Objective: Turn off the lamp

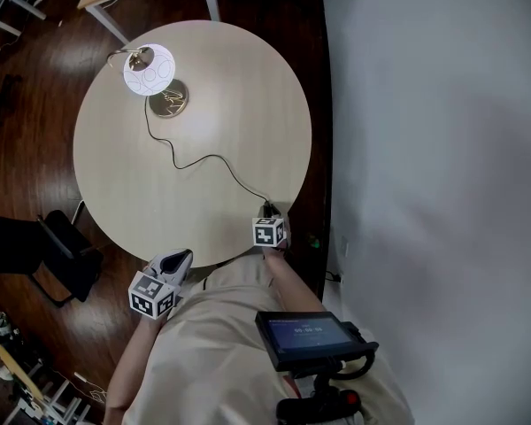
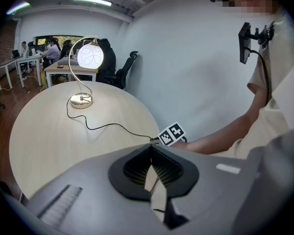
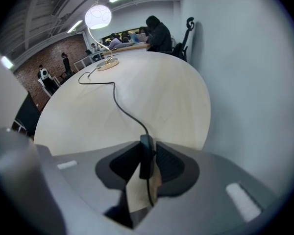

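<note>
Right tongs [image 3: 146, 150] are shown closed on the small black inline switch [image 3: 146, 161] at the near edge of the round pale-wood counter [image 1: 239, 96], apparently so that its button may be pressed; pad contact is only partly visible. The switch's long axis lies along the thin black cord [image 1: 203, 158] and is directed toward the upright brass lamp with glowing white globe shade [image 1: 150, 70], set well apart at the far left. Left tongs [image 2: 151, 153], shut and empty, are held aside off the counter.
</note>
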Motion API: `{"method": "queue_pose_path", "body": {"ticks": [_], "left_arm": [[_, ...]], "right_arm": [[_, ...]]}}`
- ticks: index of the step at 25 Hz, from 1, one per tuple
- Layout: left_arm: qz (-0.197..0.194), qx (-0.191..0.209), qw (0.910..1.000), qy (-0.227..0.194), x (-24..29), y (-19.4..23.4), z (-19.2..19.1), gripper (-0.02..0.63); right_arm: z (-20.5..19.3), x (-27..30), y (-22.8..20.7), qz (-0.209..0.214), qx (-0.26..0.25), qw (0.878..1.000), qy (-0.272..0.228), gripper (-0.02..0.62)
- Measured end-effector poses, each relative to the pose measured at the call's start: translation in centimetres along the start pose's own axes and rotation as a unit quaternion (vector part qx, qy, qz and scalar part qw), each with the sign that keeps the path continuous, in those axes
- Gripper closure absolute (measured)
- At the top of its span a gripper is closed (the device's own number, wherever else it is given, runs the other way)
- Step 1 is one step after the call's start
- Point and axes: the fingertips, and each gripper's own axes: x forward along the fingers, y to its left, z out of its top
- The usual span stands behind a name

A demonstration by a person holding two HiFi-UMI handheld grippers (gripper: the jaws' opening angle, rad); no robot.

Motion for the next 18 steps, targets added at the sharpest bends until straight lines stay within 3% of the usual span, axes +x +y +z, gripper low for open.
{"method": "queue_pose_path", "body": {"ticks": [18], "left_arm": [[0.003,-0.001,1.0,-0.002,-0.23,-0.23,-0.32,0.603]], "right_arm": [[-0.1,0.37,0.33,-0.002,-0.031,0.999,0.016,0.522]]}}
